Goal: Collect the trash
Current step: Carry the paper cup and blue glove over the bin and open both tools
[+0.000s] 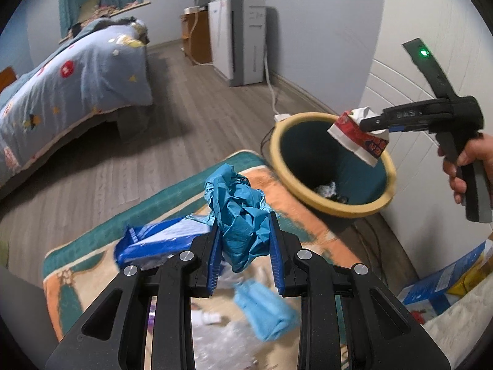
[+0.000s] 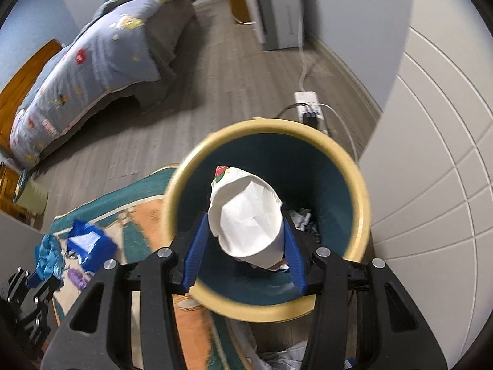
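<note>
My left gripper (image 1: 246,246) is shut on a crumpled teal plastic bag (image 1: 240,212), held above the patterned rug (image 1: 92,246). A round trash bin (image 1: 332,209) with a yellow rim and dark teal inside stands on the floor to its right; some trash lies at its bottom. My right gripper (image 2: 243,246) is shut on a crushed paper cup (image 2: 246,212), white with red print, and hangs right over the bin's (image 2: 268,308) mouth. The left wrist view shows that cup (image 1: 357,135) over the bin's rim, with a person's hand (image 1: 471,157) on the gripper handle.
A blue packet (image 1: 154,243), a light blue wrapper (image 1: 265,311) and small scraps lie on the rug. A bed (image 1: 71,89) with a blue quilt stands at the left. A white appliance (image 1: 240,40), power strip (image 2: 308,104) and cables sit behind the bin. A white panelled wall (image 2: 431,185) is on the right.
</note>
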{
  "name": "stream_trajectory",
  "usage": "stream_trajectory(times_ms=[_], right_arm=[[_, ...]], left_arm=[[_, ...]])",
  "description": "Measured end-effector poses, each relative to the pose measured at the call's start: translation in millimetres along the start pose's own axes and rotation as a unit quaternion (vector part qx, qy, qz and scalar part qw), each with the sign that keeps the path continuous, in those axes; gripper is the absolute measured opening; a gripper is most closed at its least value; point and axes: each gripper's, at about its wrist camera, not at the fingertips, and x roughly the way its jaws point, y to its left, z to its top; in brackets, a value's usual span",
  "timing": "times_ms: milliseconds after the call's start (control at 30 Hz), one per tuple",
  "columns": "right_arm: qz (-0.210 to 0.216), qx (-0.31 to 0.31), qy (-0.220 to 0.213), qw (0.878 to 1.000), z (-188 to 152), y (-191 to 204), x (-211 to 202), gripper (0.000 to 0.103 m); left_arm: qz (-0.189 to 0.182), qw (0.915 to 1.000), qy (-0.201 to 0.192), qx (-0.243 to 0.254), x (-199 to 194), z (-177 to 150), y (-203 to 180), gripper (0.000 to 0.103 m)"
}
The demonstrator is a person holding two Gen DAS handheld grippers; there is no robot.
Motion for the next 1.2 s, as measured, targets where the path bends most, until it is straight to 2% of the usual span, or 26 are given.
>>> stream_trajectory(times_ms=[333, 567, 767, 933, 967, 1033, 1067, 1100, 1133, 1200], right_arm=[[0.001, 0.073, 0.007, 0.997, -1, -46, 11, 0.047], [0.004, 0.087, 0.012, 0.996, -2, -55, 17, 0.047], [0.002, 0.095, 0.005, 0.995, -1, -59, 17, 0.047], [0.006, 0.098, 0.004, 0.995, -2, -58, 19, 0.047], [0.007, 0.098, 0.002, 0.995, -1, -57, 19, 0.047], [0.022, 0.101, -0.012, 0.995, 0, -56, 16, 0.049], [0.029, 0.104, -0.02, 0.994, 1, -55, 13, 0.057], [0.034, 0.105, -0.029, 0.993, 3, -54, 10, 0.062], [0.032, 0.104, -0.041, 0.993, 4, -53, 6, 0.069], [0.029, 0.102, -0.054, 0.993, 5, -53, 2, 0.07]], left_arm=[[-0.048, 0.998, -0.011, 0.041, 17, 19, -62, 0.029], [-0.079, 0.996, 0.002, 0.042, 55, 42, -97, 0.029], [-0.088, 0.9946, 0.03, 0.046, 91, 54, -112, 0.029], [-0.067, 0.9952, 0.045, 0.055, 117, 54, -114, 0.029], [-0.06, 0.9958, 0.044, 0.054, 119, 55, -112, 0.033], [-0.049, 0.997, 0.037, 0.047, 121, 58, -106, 0.048], [-0.045, 0.9977, 0.028, 0.041, 119, 58, -102, 0.059], [-0.043, 0.9981, 0.021, 0.037, 119, 61, -98, 0.065], [-0.042, 0.9983, 0.015, 0.036, 117, 61, -96, 0.067], [-0.032, 0.9987, 0.009, 0.038, 115, 60, -92, 0.075]])
